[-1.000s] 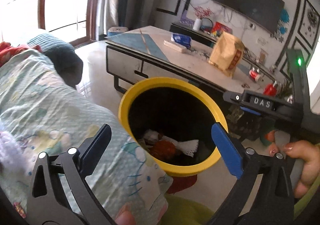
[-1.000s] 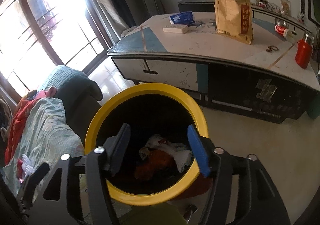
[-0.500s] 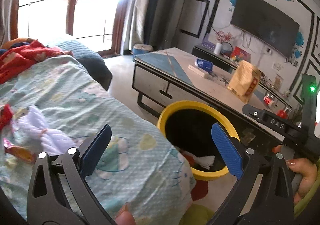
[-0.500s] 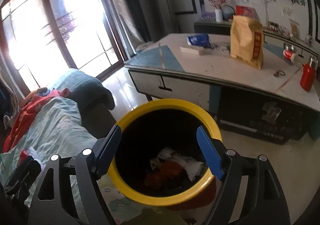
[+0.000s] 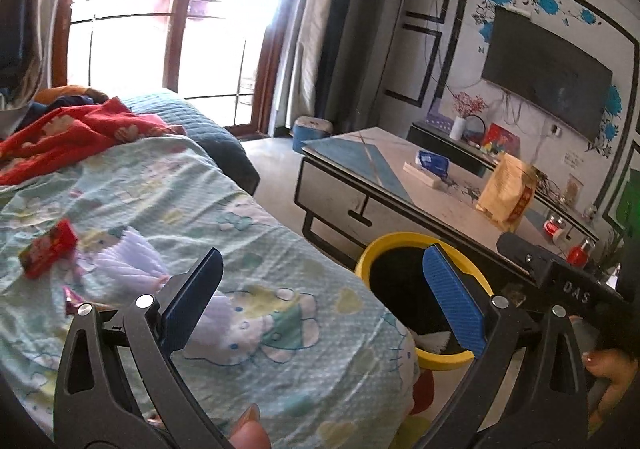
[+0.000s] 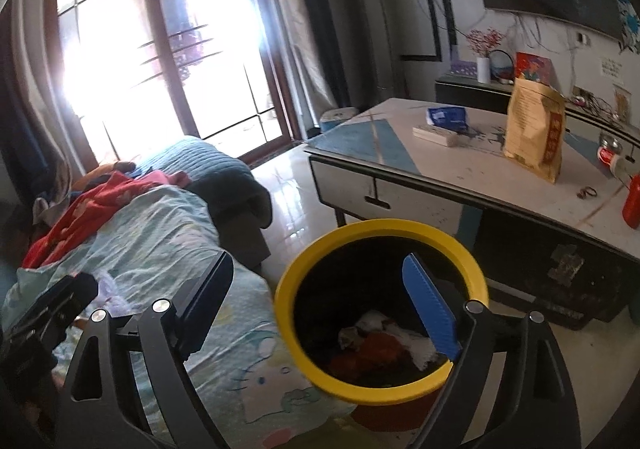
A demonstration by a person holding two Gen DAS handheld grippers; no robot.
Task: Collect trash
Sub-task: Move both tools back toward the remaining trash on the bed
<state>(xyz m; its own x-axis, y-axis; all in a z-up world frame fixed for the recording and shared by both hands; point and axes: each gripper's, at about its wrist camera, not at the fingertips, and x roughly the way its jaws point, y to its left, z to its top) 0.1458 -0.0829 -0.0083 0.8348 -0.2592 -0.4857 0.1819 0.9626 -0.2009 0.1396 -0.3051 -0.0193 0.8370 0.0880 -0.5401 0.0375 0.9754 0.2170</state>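
**Left wrist view: wrappers wait on the bedspread while both tongs hang empty**

Left wrist view shows us the trash we are after: a red wrapper (image 5: 50, 252) lying flat on the pale green bedspread (image 5: 256, 249), with a white pleated paper piece (image 5: 134, 263) just beside it. We judge both to be light, thin and crinkly, apt to slide on the cloth or bunch it up, so we would pinch the wrapper across its narrow middle and lift cleanly, taking care not to catch the fabric.

Our left gripper (image 5: 320, 301) hangs above the bedspread with its jaws spread wide and nothing between them, tilted down toward the bed's near edge, well apart from the wrapper. A fingertip shows at the bottom of the frame.

Our right gripper (image 6: 320, 309) is likewise spread and empty, poised over the near rim of the yellow-rimmed bin (image 6: 380, 229), which stands on the floor just beside the bed and already holds red and white scraps (image 6: 384, 345). Beyond it stands the low table (image 6: 480, 185) bearing a yellow bag (image 6: 534, 129).
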